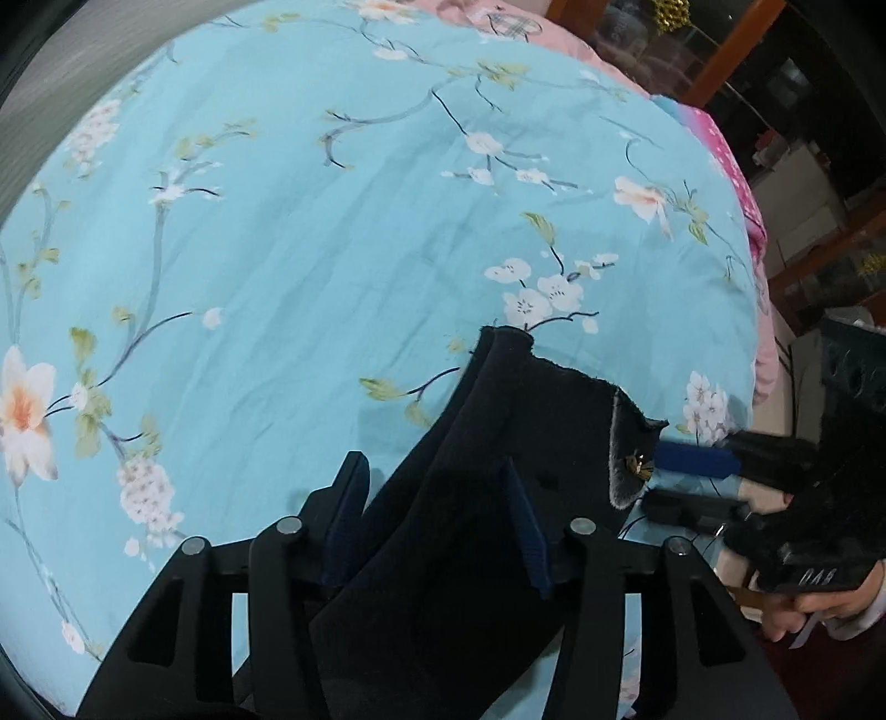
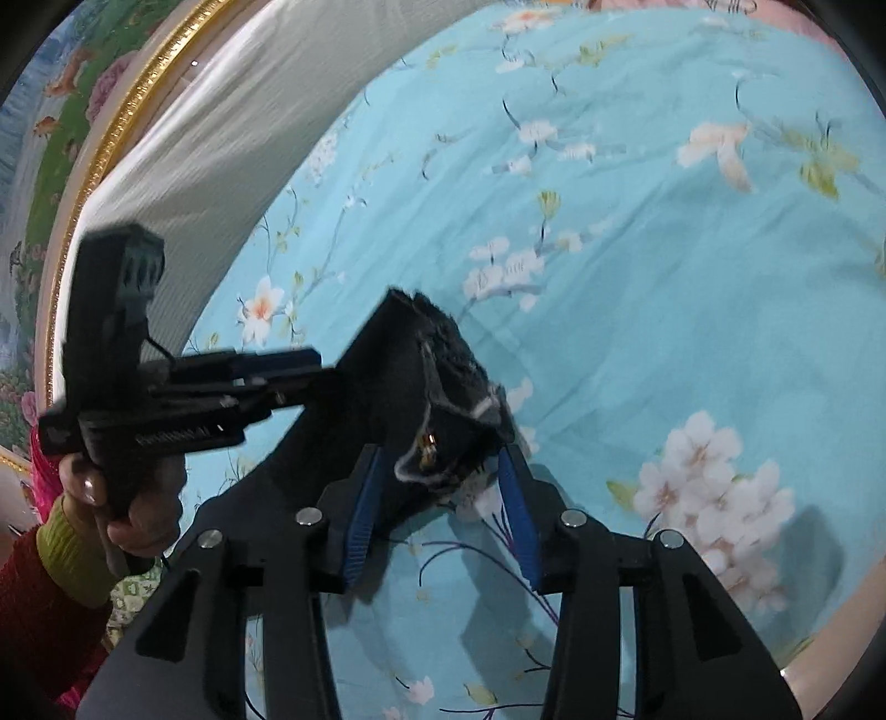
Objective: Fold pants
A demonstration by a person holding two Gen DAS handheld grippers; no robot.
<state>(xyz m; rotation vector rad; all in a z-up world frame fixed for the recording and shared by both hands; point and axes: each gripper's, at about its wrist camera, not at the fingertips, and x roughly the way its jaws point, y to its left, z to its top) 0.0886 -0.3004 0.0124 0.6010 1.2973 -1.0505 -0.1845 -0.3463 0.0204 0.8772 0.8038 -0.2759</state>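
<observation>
1. Pants [image 1: 470,498], dark navy, hang bunched between my two grippers, held up above the bed rather than lying on it.
2. In the left wrist view, my left gripper [image 1: 437,531] has its fingers [image 1: 523,526] apart with the dark cloth draped between them; whether they press the cloth I cannot tell.
3. That view shows the waistband edge, with a grey fuzzy lining and a small gold fastener [image 1: 637,465] at its right corner.
4. Just beyond that corner, my right gripper [image 1: 686,476] reaches in from the right, its blue pads at the fabric edge, my right hand [image 1: 819,603] on its handle.
5. In the right wrist view, my right gripper [image 2: 437,493] has its fingers [image 2: 362,515] parted either side of the same corner, the left pad touching the cloth; a firm grasp is not evident.
6. Only this view shows my left hand [image 2: 138,509] gripping the other tool's handle.
7. Beneath and beyond lies the turquoise floral bedsheet [image 1: 304,249].
8. Farther off, only the right view shows a gold-framed painting [image 2: 72,111]; only the left shows wooden shelving [image 1: 747,50].
</observation>
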